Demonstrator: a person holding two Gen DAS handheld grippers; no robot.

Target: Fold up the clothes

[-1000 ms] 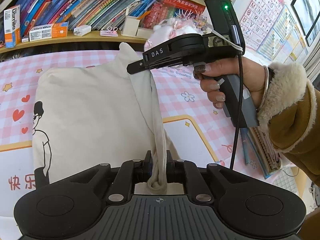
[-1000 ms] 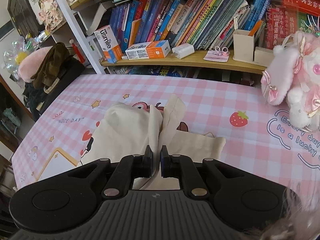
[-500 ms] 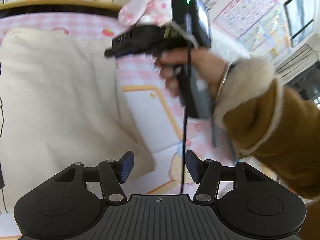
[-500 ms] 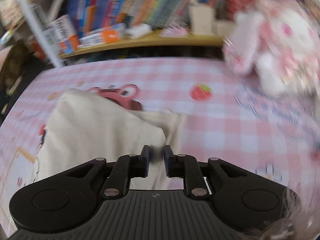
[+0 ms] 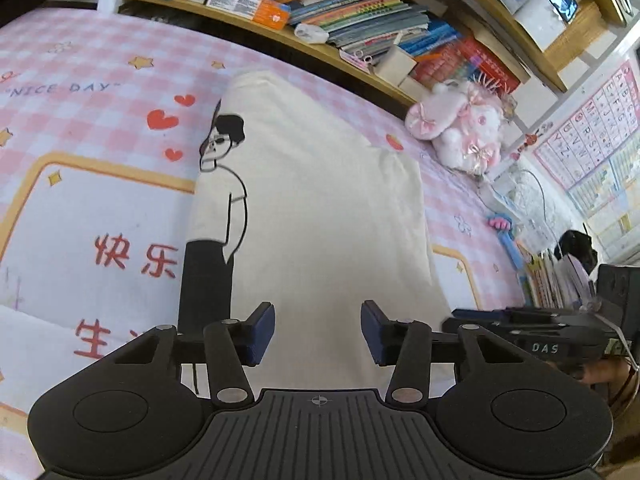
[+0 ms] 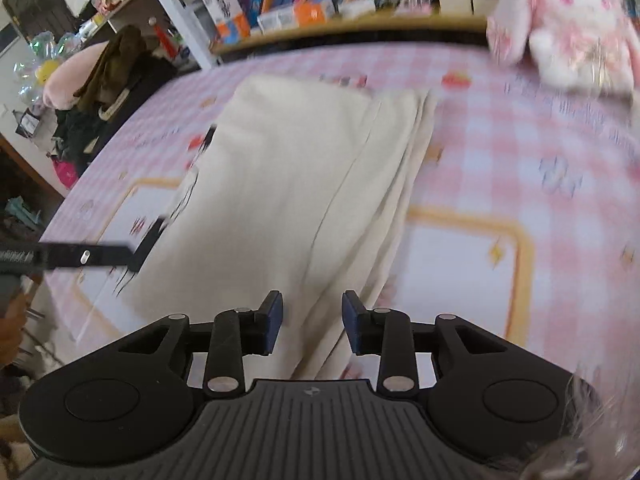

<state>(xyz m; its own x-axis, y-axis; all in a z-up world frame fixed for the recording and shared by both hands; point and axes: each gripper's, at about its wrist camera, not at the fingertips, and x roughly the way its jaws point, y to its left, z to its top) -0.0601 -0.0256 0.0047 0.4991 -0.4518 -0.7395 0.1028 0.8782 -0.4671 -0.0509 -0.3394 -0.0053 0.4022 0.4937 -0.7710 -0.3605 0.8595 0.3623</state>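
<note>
Shirt [image 5: 328, 216] first: in my left view it lies folded lengthwise on the pink checked tablecloth [image 5: 100, 64], a long cream strip running from just under my fingers away toward the bookshelf [image 5: 352, 36]. A printed cartoon figure runs along the shirt's left edge. My left gripper [image 5: 318, 334] hovers over the shirt's near end. Its blue pads [image 5: 262, 334] stand apart and are closing, with only cloth seen below the gap and nothing pinched between them. Right of the shirt's near end, low at the edge of the view, my right gripper [image 5: 532, 330] reaches in sideways, with a bit of my hand behind it; from here I cannot tell how its fingers stand. Beyond the shirt's far right corner a pink plush toy [image 5: 460, 128] sits on the cloth by the shelf.

In my right view, which is blurred, the shirt [image 6: 288, 184] again stretches away from me toward the shelf, its stacked layers showing as parallel edges along its right side. My right gripper [image 6: 312, 328] is over the shirt's near right edge. Its pads [image 6: 354, 328] are apart and opening, and the folded edge shows below the gap, with no pad pressing on it. Left of the shirt's near end, a finger of my left gripper [image 6: 92, 260] pokes in from the edge of the view, its tip at the shirt's left edge. The plush toy [image 6: 568, 24] sits beyond the shirt's far right corner.
</note>
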